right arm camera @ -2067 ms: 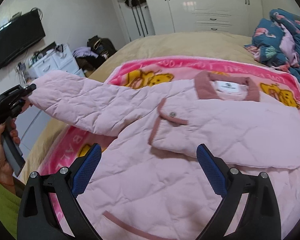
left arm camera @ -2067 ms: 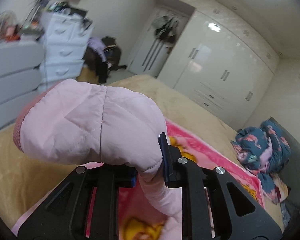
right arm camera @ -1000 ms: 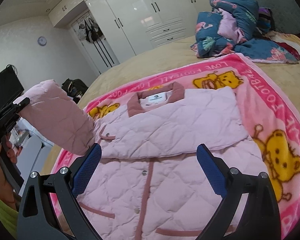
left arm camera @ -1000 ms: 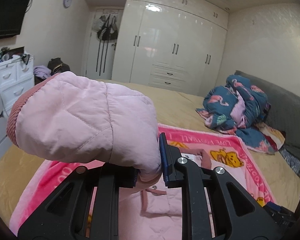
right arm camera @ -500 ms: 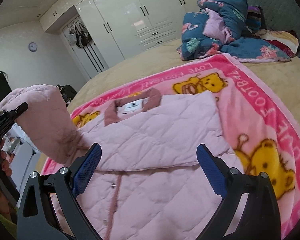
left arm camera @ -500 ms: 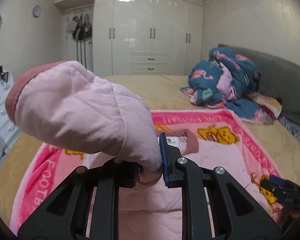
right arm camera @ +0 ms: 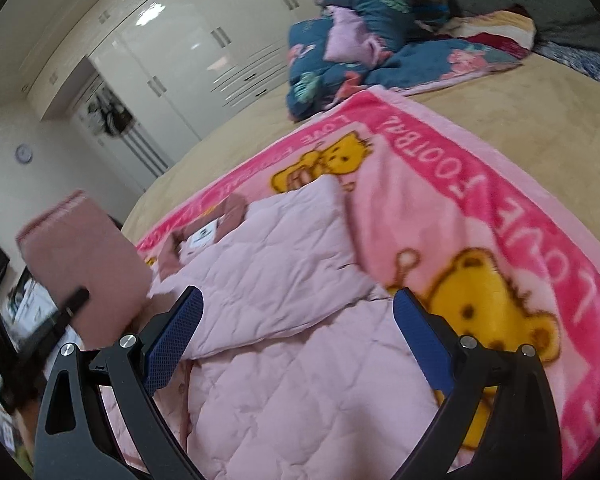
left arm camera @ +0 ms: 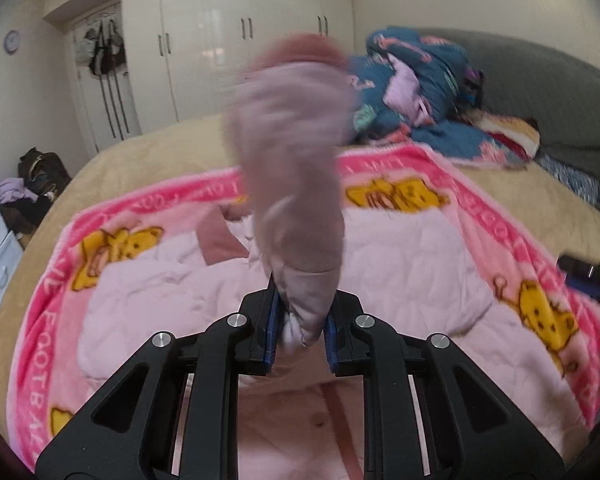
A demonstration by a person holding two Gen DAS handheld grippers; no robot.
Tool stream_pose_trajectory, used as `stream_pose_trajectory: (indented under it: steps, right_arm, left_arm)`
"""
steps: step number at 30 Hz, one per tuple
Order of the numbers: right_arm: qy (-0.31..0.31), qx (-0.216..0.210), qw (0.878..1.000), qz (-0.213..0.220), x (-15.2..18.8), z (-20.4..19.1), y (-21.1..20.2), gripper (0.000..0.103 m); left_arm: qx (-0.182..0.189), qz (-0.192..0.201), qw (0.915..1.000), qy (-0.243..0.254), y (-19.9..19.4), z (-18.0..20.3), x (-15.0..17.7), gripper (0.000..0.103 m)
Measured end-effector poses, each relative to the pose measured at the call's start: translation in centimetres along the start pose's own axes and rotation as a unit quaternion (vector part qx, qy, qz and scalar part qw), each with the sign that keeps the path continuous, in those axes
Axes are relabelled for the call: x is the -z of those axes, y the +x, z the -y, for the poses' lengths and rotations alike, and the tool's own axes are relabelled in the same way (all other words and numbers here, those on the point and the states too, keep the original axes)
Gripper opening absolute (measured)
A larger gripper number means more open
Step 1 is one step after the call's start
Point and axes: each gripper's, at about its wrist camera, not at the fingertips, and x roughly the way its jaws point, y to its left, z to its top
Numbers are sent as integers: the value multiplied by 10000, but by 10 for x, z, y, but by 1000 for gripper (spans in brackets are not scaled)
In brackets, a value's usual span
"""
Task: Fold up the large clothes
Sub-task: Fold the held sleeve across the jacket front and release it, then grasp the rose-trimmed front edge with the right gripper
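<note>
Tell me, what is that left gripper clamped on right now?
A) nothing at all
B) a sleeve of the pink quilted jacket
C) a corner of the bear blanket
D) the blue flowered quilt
B: the left gripper pinches the pink jacket's sleeve, which stands up above the jacket spread on the blanket.

Soft ceiling light glares on the wardrobe (left arm camera: pixel 236 40); sleeve (left arm camera: pixel 296 152) motion-blurred, fisheye-bent edges.

One pink quilted jacket (right arm camera: pixel 284 360) spread flat. One raised sleeve (left arm camera: pixel 296 184). One pink cartoon-bear blanket (right arm camera: pixel 512 208) beneath; four yellow bears visible in left view, two in right. One tan bedspread (left arm camera: pixel 172 148). One bundle of blue floral bedding (left arm camera: pixel 424 92). One wall clock (left arm camera: pixel 12 40). Two grippers: left gripper (left arm camera: pixel 300 332), right gripper (right arm camera: pixel 298 322).
</note>
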Motion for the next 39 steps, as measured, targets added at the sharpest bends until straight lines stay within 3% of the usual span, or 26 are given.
stream_pose_trajectory:
  steps: [6, 15, 18, 20, 25, 32, 39]
  right_arm:
    - [191, 1, 9998, 22, -2, 11, -2, 95]
    - [169, 0, 9998, -41, -1, 11, 2, 95]
    - [143, -8, 9999, -88, 1, 8, 6, 95]
    - [138, -65, 9998, -141, 2, 6, 10, 95]
    - [129, -184, 9994, -267, 6, 1, 16, 95]
    - [66, -317, 9984, -469, 15, -7, 25, 95]
    - [-24, -582, 9952, -790, 28, -23, 40, 95]
  left_arm:
    - [91, -338, 9993, 148, 20, 16, 26, 11]
    - [-9, -546, 9976, 418, 28, 31, 43, 15]
    - [-8, -671, 9966, 473, 29, 34, 47, 25]
    - [26, -736, 9960, 516, 29, 36, 49, 43]
    - [156, -868, 9937, 688, 24, 45, 56, 58]
    - [239, -1011, 9913, 807, 11, 48, 68, 79]
    - [143, -1042, 9926, 599, -4, 27, 73, 90]
